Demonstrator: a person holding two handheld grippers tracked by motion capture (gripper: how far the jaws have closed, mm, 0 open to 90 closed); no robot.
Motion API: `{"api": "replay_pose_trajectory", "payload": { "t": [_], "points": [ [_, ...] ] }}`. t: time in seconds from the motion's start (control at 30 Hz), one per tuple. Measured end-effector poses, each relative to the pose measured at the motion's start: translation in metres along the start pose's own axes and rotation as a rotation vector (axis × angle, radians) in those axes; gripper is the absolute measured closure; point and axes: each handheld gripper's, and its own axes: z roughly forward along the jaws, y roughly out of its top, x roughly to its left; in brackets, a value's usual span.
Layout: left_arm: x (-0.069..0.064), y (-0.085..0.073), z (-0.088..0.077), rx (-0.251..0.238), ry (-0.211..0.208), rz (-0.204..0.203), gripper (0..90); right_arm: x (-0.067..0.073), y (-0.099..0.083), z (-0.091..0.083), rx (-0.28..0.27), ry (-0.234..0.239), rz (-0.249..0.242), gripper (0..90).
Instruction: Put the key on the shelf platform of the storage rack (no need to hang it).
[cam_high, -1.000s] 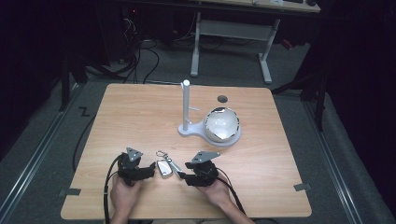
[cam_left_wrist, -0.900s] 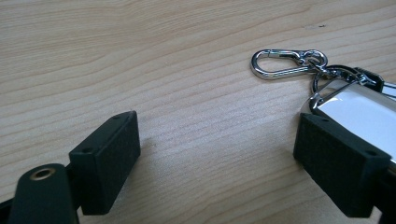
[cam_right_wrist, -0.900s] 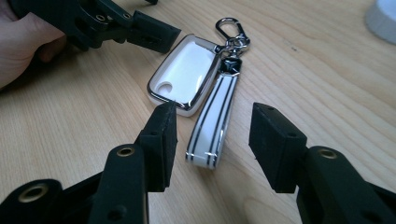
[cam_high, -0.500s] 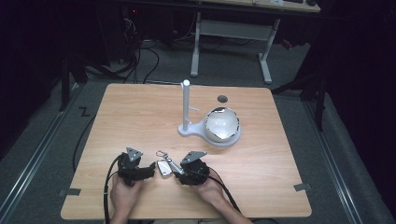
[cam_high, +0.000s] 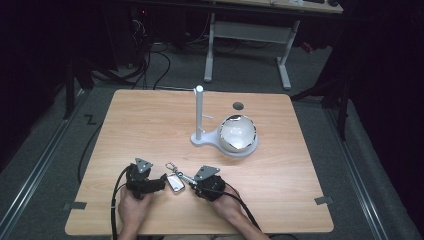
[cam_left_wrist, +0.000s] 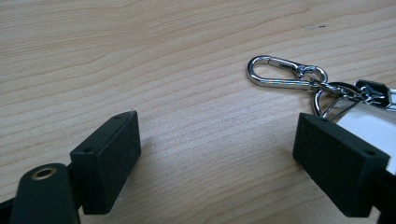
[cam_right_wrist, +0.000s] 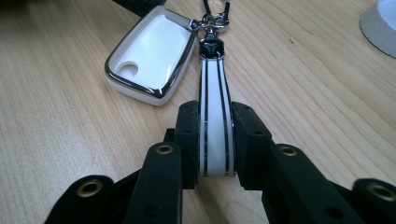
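Observation:
A white key fob (cam_right_wrist: 152, 56) with a chrome rim lies flat on the wooden table (cam_high: 150, 125). A ring joins it to a silver carabiner (cam_left_wrist: 280, 77) and a white strap (cam_right_wrist: 215, 93) with black stripes. My right gripper (cam_right_wrist: 215, 135) has just been closing and now pinches the strap's free end between its pads. In the high view it (cam_high: 190, 181) sits right of the fob (cam_high: 175, 183). My left gripper (cam_left_wrist: 217, 158) rests open on the table, with bare wood between its jaws and the fob (cam_left_wrist: 373, 128) beside its right pad. The high view places this gripper (cam_high: 161, 183) left of the fob.
A white stand with an upright post (cam_high: 199, 112) and a round white bowl (cam_high: 238, 134) sits at the table's middle, beyond the grippers. A small dark disc (cam_high: 238, 106) lies behind the bowl. Both hands rest near the front edge.
My right gripper has shifted a little left, toward the key fob. The left gripper and the fob have stayed put.

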Motion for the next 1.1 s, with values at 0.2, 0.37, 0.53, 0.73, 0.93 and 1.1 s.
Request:
{"api": "replay_pose_trajectory", "payload": {
  "t": [0.2,0.37,0.53,0.73,0.93,1.1],
  "points": [
    [0.0,0.0,0.0,0.0,0.0,0.0,15.5,-0.012,-0.006,-0.026,-0.092,0.002,0.056,74.6],
    [0.0,0.0,0.0,0.001,0.0,0.0,15.5,-0.021,-0.013,-0.049,-0.165,0.001,0.099,74.7],
    [0.0,0.0,0.0,0.001,0.0,0.0,15.6,-0.026,-0.017,-0.064,-0.205,-0.005,0.11,74.7],
    [0.0,0.0,0.0,0.0,0.001,-0.001,15.6,-0.039,-0.026,-0.083,-0.258,-0.005,0.147,74.8],
    [0.0,0.0,0.0,-0.001,0.002,-0.003,15.6,-0.054,-0.035,-0.11,-0.297,-0.003,0.195,74.8],
    [0.0,0.0,0.0,0.0,0.002,-0.002,15.6,-0.065,-0.043,-0.129,-0.319,-0.028,0.221,74.8]
  ]
}}
